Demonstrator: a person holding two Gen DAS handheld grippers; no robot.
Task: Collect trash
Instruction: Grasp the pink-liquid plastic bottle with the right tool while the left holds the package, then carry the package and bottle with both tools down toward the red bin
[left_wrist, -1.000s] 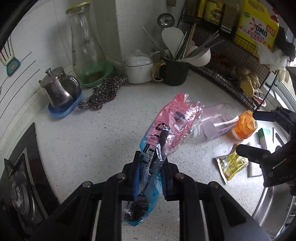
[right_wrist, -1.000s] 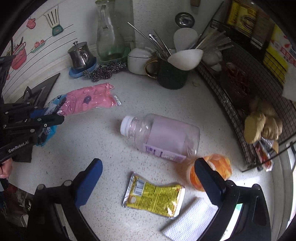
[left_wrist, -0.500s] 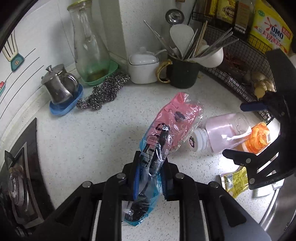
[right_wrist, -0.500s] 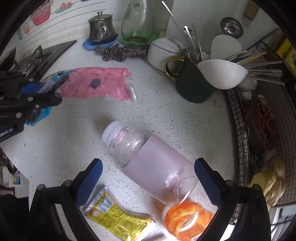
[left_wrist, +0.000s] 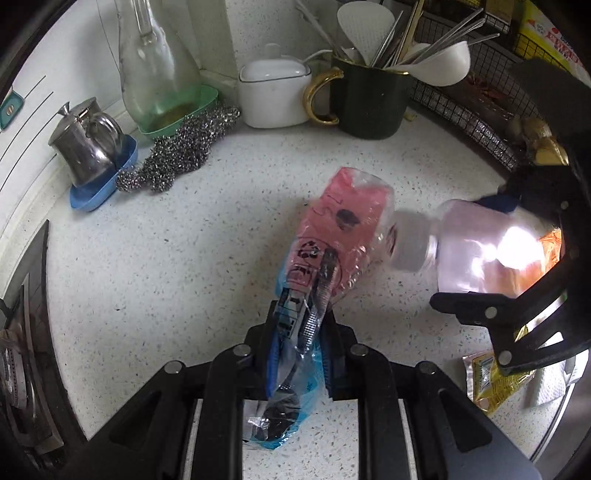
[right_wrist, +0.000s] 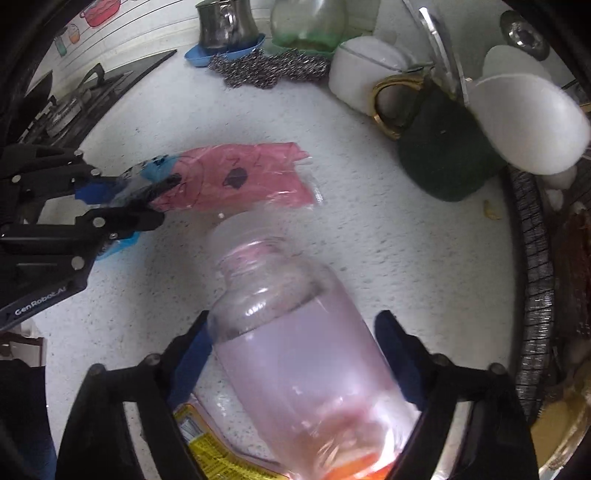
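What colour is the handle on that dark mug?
Gold, on the dark green mug; the left wrist view shows it best.

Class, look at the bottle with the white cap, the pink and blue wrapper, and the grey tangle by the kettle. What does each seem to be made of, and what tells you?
Clear bottle with white cap: probably glossy plastic; see-through, with highlights.
Pink and blue wrapper: thin plastic film; crinkled, partly transparent.
Grey scouring tangle: likely steel wire; glinting metallic coils.

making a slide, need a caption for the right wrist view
Right gripper closing around a clear bottle on the counter; left gripper holds a pink wrapper.
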